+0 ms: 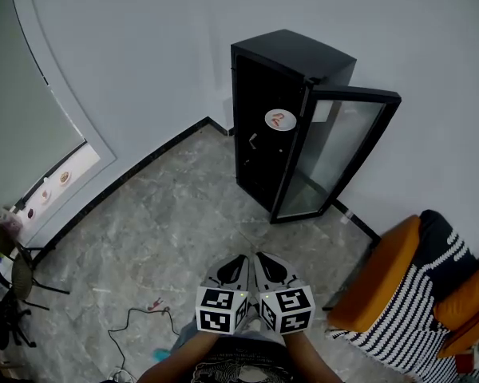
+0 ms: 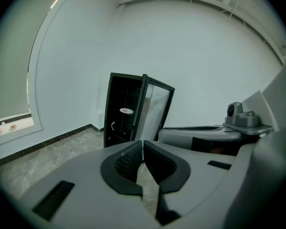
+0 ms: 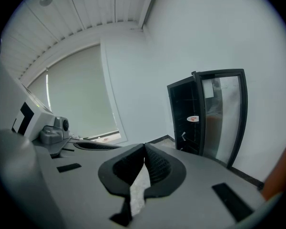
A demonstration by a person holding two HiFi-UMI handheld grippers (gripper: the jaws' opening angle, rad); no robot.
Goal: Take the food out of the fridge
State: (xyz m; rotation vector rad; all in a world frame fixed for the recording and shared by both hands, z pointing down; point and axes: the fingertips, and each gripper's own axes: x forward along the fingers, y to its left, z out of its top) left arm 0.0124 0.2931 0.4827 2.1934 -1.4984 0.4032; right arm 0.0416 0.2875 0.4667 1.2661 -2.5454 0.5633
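Note:
A small black fridge stands against the far wall with its glass door swung open to the right. Inside, on an upper shelf, lies a white plate with reddish food, also seen as a small plate of food and plate of food in the two gripper views. My left gripper and right gripper are held side by side low in the head view, well short of the fridge. Both are shut with nothing between their jaws.
An orange armchair with a striped black-and-white cover stands at the right. A thin cable lies on the marble floor at the lower left. A black chair and a window sill with small items are at the left.

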